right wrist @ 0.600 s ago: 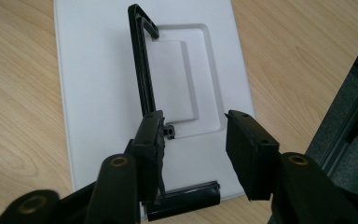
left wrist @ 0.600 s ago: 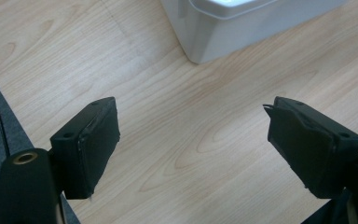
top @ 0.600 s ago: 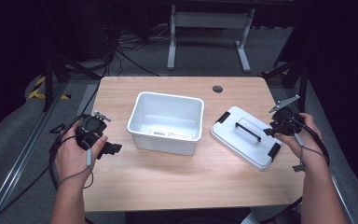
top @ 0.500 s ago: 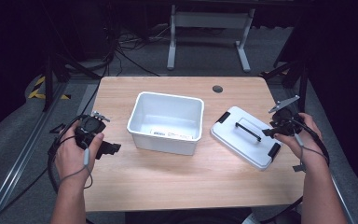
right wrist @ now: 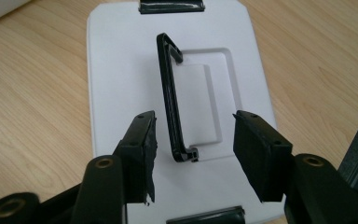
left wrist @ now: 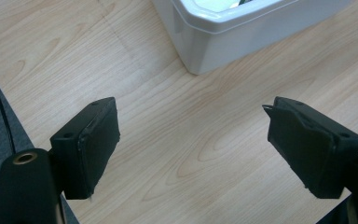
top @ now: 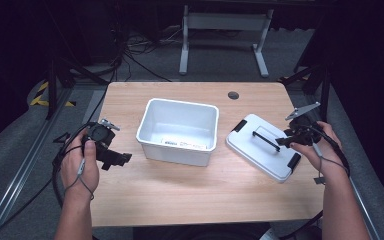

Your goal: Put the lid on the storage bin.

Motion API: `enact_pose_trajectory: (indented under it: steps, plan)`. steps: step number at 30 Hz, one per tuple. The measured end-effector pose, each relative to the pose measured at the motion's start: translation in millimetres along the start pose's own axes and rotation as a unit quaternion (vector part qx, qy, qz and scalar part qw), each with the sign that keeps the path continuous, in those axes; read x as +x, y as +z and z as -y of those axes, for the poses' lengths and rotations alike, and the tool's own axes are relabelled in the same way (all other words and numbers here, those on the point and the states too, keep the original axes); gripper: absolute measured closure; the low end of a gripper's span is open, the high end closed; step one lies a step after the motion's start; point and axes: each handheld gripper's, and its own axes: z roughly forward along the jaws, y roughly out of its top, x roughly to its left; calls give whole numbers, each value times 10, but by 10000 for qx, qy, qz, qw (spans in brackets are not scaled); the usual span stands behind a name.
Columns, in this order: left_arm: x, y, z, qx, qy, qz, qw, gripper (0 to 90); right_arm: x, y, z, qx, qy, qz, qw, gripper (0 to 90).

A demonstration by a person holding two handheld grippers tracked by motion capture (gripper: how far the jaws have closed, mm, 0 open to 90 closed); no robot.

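On the wooden bench point(top: 190, 195) we see an open white bin point(top: 179, 131) at the centre and, just to its right, a white lid point(top: 265, 147) lying flat with its black handle point(top: 265, 138) up; nothing has visibly moved since the earlier frames. The right gripper view adds what the high view cannot: the right gripper point(right wrist: 194, 149) hangs over the lid, jaws apart on either side of the handle's near end, touching nothing. The left gripper point(left wrist: 193, 142) is spread wide and empty above bare bench beside the bin's corner.

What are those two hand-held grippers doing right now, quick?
Left hand-held gripper: open, holding nothing, over bare table near the box.
Right hand-held gripper: open, holding nothing, jaws either side of the lid's handle.
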Motion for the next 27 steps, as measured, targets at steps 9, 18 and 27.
enact_pose_trajectory:
  steps: [9, 18, 27]
  plan:
    - [-52, 11, -9, 66, 88, 140, 9998, 175, 152, 146, -86, 87, -193, -257, 9994, 483]
    - [-19, 5, 15, 164, 107, 151, 9997, 175, 179, 366, -103, 288, -337, -288, 9986, 455]
    - [1, 5, 28, 216, 148, 192, 9995, 175, 125, 635, -46, 604, -524, -111, 9967, 477]
